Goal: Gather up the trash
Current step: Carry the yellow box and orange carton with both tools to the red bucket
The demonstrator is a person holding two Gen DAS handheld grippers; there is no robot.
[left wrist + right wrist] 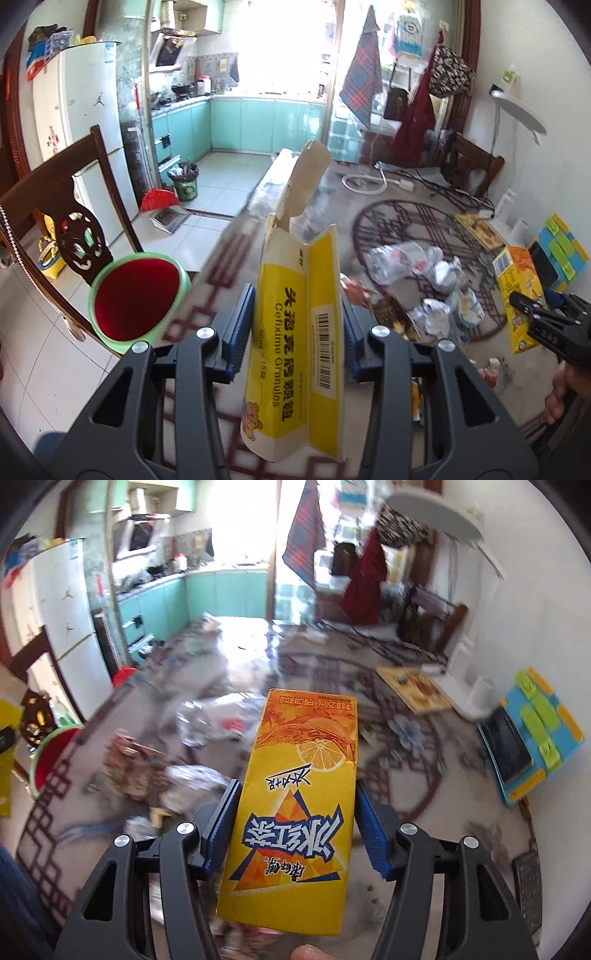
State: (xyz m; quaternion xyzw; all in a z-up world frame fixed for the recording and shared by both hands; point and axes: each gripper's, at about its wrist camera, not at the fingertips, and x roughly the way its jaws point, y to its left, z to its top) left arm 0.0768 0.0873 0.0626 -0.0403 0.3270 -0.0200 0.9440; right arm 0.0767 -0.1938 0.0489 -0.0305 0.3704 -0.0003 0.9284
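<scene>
My left gripper (299,325) is shut on a yellow and white Cefixime Granules medicine box (295,328), its torn flap sticking up. It holds the box above the glass table, just right of a green bin with a red liner (138,295). My right gripper (297,823) is shut on a yellow-orange iced tea carton (295,805) and holds it above the table. The carton also shows in the left wrist view (517,291), with the right gripper (535,314) at the far right. Crushed plastic bottles (399,258), foil balls (443,273) and wrappers (391,314) lie on the table.
A dark wooden chair (55,192) stands behind the bin, with a white fridge (85,110) beyond. A blue and green block toy (532,734) and a white device (465,694) sit at the table's right side. Cables (443,184) lie at the far end.
</scene>
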